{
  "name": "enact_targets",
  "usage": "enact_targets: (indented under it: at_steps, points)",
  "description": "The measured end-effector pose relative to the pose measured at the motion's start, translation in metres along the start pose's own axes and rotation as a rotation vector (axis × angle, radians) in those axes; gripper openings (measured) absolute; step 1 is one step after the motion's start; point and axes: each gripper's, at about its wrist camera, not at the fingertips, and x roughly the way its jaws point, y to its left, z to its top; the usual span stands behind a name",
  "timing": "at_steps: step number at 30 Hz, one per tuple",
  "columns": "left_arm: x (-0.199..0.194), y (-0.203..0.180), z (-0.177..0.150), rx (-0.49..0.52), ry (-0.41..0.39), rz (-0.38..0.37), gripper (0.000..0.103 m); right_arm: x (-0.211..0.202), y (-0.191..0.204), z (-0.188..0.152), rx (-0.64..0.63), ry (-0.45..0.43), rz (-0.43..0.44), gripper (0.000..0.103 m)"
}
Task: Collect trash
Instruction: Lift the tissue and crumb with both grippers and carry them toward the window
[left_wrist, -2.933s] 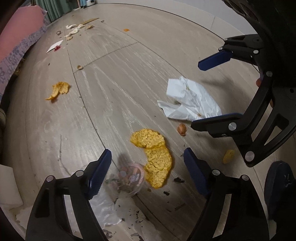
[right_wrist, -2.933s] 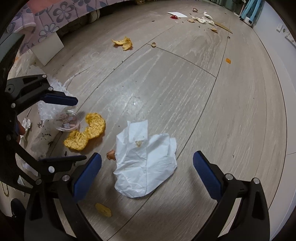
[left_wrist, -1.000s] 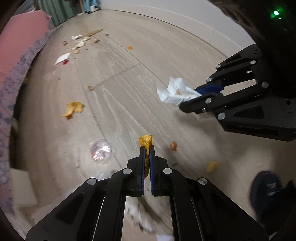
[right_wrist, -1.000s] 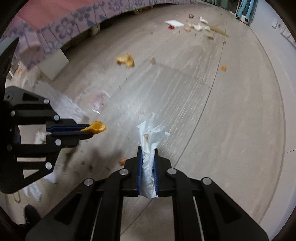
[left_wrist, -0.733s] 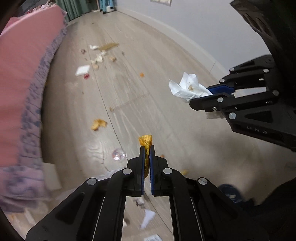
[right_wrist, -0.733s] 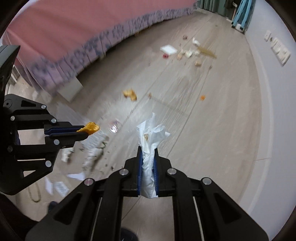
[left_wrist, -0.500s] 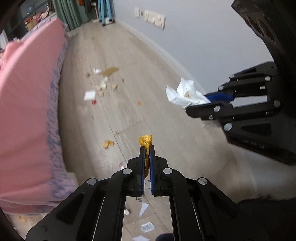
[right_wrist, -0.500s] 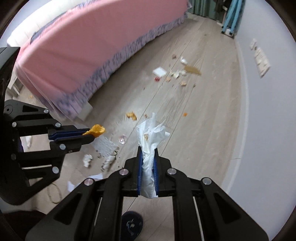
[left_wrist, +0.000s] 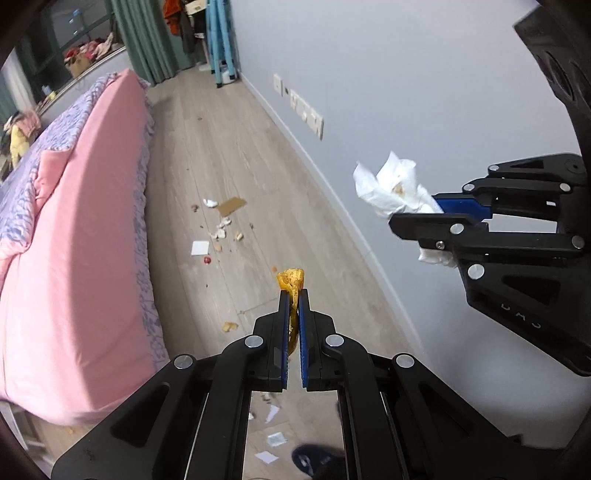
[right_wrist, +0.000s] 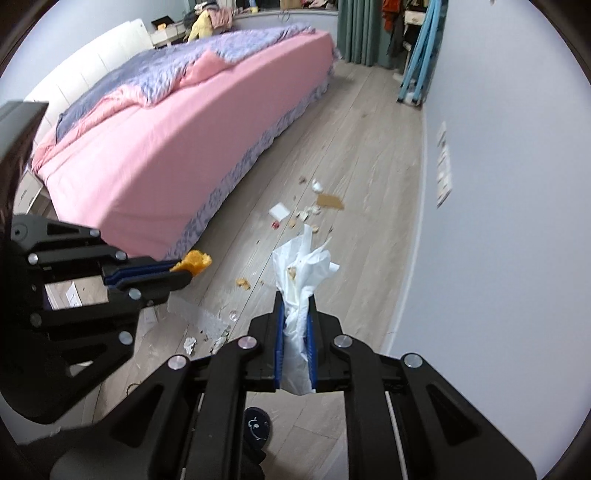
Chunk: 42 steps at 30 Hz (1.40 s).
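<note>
My left gripper (left_wrist: 293, 295) is shut on a yellow-orange peel (left_wrist: 291, 280) and holds it high above the floor. It also shows in the right wrist view (right_wrist: 181, 275), with the peel (right_wrist: 195, 261) sticking out of its tips. My right gripper (right_wrist: 295, 299) is shut on a crumpled white tissue (right_wrist: 304, 258), also held high. In the left wrist view the right gripper (left_wrist: 413, 218) is at the right with the tissue (left_wrist: 391, 184) in it. Both grippers are side by side in the air.
Scattered trash (left_wrist: 221, 229) lies on the wood floor (left_wrist: 221, 147) far below, with a white paper square (left_wrist: 200, 248), a cardboard piece (left_wrist: 231, 205) and an orange scrap (left_wrist: 229, 326). A pink bed (right_wrist: 147, 129) stands at left. A grey wall (right_wrist: 498, 184) runs along the right.
Both grippers closed on their trash, the left on the peel and the right on the tissue, and rose far above the floor. The view now takes in the bed and the wall.
</note>
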Motion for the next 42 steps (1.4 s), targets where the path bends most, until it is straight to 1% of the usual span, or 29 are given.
enact_targets:
  at_steps: [3, 6, 9, 11, 15, 16, 18, 19, 20, 21, 22, 23, 28, 30, 31, 33, 34, 35, 37, 39, 40, 42]
  points:
    - [-0.018, -0.002, 0.028, -0.032, -0.021, -0.009, 0.003, -0.017, -0.015, 0.018, 0.025, -0.013, -0.013, 0.011]
    - [-0.025, 0.002, 0.057, -0.02, -0.043, -0.002, 0.003, -0.028, -0.029, 0.04, 0.036, -0.03, -0.03, 0.011]
    - [-0.019, 0.014, 0.09, -0.01, -0.053, 0.011, 0.003, -0.029, -0.043, 0.069, 0.035, -0.042, -0.041, 0.011]
    - [-0.013, 0.027, 0.116, -0.012, -0.059, 0.018, 0.003, -0.026, -0.056, 0.093, 0.036, -0.051, -0.049, 0.011]
    - [0.006, 0.061, 0.176, -0.042, -0.08, 0.021, 0.003, -0.014, -0.085, 0.151, 0.032, -0.078, -0.073, 0.011]
    - [0.011, 0.069, 0.193, -0.041, -0.084, 0.024, 0.003, -0.012, -0.09, 0.161, 0.036, -0.078, -0.077, 0.011]
    - [0.021, 0.084, 0.226, -0.047, -0.083, 0.023, 0.003, -0.004, -0.109, 0.199, 0.051, -0.071, -0.079, 0.011]
    - [0.025, 0.092, 0.245, -0.047, -0.094, 0.014, 0.003, -0.003, -0.112, 0.209, 0.047, -0.074, -0.082, 0.011]
    - [0.029, 0.099, 0.262, -0.041, -0.109, 0.012, 0.003, 0.001, -0.119, 0.229, 0.035, -0.084, -0.091, 0.011]
    - [0.034, 0.106, 0.281, -0.029, -0.124, 0.016, 0.003, 0.008, -0.124, 0.248, 0.027, -0.09, -0.102, 0.011]
    - [0.039, 0.112, 0.297, -0.024, -0.13, 0.024, 0.003, 0.012, -0.129, 0.257, 0.028, -0.09, -0.106, 0.011]
    - [0.046, 0.119, 0.313, -0.026, -0.13, 0.03, 0.003, 0.019, -0.137, 0.275, 0.035, -0.089, -0.108, 0.011]
    - [0.074, 0.161, 0.394, -0.068, -0.126, 0.052, 0.004, 0.045, -0.166, 0.345, 0.043, -0.096, -0.115, 0.011]
    - [0.093, 0.179, 0.427, -0.09, -0.117, 0.064, 0.004, 0.061, -0.181, 0.376, 0.041, -0.098, -0.113, 0.011]
    - [0.102, 0.188, 0.443, -0.099, -0.114, 0.072, 0.004, 0.074, -0.192, 0.398, 0.035, -0.101, -0.113, 0.011]
    - [0.124, 0.21, 0.475, -0.122, -0.107, 0.082, 0.004, 0.09, -0.206, 0.424, 0.026, -0.108, -0.11, 0.011]
    - [0.135, 0.22, 0.494, -0.133, -0.104, 0.089, 0.004, 0.099, -0.215, 0.442, 0.022, -0.113, -0.107, 0.011]
    - [0.145, 0.231, 0.514, -0.141, -0.107, 0.097, 0.004, 0.114, -0.229, 0.469, 0.017, -0.123, -0.095, 0.011]
    - [0.162, 0.25, 0.553, -0.146, -0.106, 0.119, 0.004, 0.133, -0.248, 0.508, 0.005, -0.14, -0.08, 0.011]
    - [0.175, 0.27, 0.592, -0.154, -0.089, 0.131, 0.004, 0.147, -0.263, 0.539, -0.002, -0.134, -0.067, 0.011]
    - [0.179, 0.282, 0.614, -0.158, -0.105, 0.134, 0.004, 0.153, -0.273, 0.558, -0.003, -0.131, -0.055, 0.011]
    - [0.185, 0.3, 0.653, -0.14, -0.137, 0.171, 0.004, 0.166, -0.29, 0.605, -0.036, -0.145, -0.04, 0.011]
